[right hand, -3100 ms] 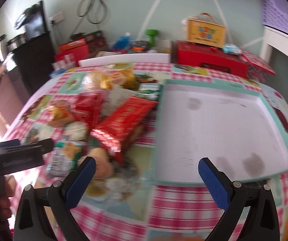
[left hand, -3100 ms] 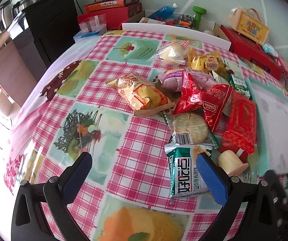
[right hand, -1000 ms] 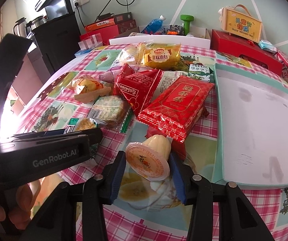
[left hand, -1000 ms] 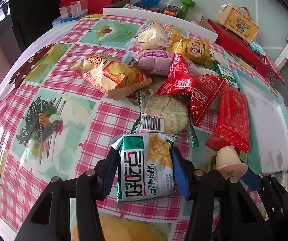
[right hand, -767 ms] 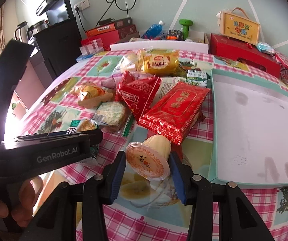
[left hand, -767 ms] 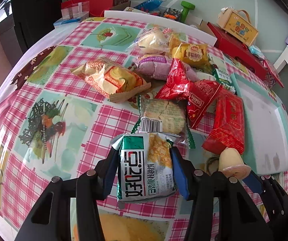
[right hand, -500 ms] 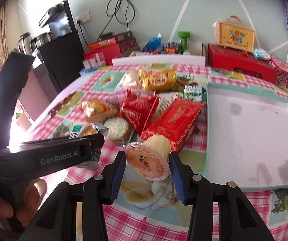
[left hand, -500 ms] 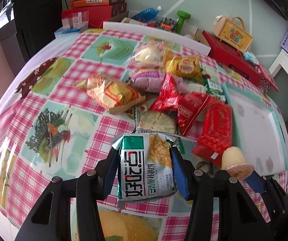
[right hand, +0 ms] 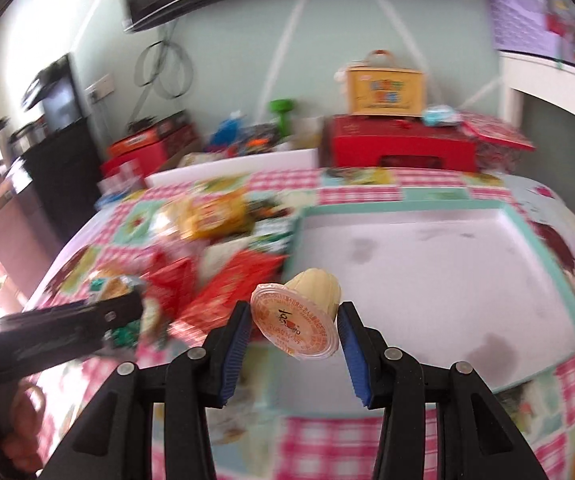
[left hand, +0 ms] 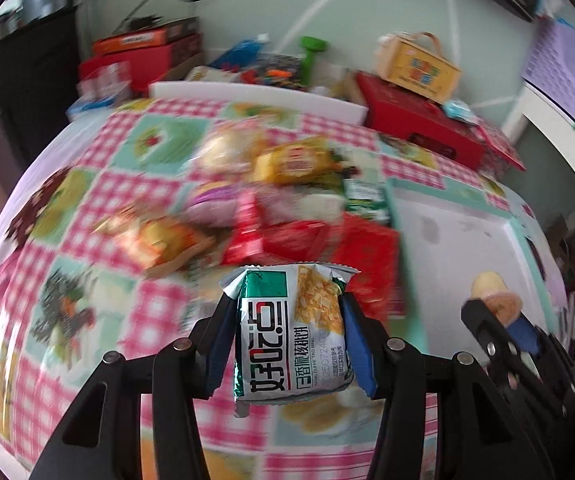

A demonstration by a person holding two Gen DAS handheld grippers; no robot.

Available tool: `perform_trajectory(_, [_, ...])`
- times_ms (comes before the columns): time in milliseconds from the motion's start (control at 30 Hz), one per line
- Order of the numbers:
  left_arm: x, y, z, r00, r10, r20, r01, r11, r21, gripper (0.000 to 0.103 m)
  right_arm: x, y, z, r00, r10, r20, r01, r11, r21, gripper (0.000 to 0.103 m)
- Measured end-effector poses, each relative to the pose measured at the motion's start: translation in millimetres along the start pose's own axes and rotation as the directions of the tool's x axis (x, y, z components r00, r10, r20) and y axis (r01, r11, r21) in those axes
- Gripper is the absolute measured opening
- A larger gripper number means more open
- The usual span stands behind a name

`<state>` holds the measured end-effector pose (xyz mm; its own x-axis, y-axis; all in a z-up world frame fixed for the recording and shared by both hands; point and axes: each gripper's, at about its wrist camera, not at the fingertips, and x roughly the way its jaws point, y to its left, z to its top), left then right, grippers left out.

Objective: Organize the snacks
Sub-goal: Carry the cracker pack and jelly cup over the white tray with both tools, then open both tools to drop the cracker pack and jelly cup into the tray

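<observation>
2 snacks (left hand: 292,332) clamped between jaws

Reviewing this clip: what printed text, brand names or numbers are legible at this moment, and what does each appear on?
"好吃点": large characters on the green-and-white foil snack packet clamped in the left hand-held gripper.
"香脆核桃饼": smaller line on the same packet.
Date digits on the packet: too small to read.
Red print on the film lid of the clear plastic jelly cup in the right hand-held gripper: unreadable.
Yellow handled gift box: lettering blurred.
</observation>
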<state>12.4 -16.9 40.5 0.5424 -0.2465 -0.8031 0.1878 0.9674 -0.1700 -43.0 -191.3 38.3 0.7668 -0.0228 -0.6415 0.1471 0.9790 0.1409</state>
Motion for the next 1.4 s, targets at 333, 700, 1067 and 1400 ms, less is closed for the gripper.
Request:
perform_trajectory(333, [26, -87, 23, 0.997, -0.075, -0.020, 0.077, 0.982, 0.175, 0.053, -1, -80, 19, 0.977, -0.208, 0.034, 0.200, 0.965, 0.172, 0.048])
perform_trajectory(700, [62, -139, 32, 0.991, -0.128, -0.023, 0.130, 0.958, 0.254, 0.053, 1, -151, 16, 0.930, -0.367, -0.026, 0.357, 0.883, 0.304, 0.048])
perform_trajectory(1067, [100, -158, 38, 0.993, -0.108, -0.047, 0.117, 0.954, 0.274, 0.053, 14, -174, 12, 0.911, -0.406, -0.073, 0.406, 0.854, 0.325, 0.048])
perform_trajectory(1400, [113, -162, 44, 0.993, -0.107, -0.050, 0.117, 0.957, 0.265, 0.053, 25, -181, 11, 0.906, -0.412, -0.097, 0.420, 0.846, 0.330, 0.048])
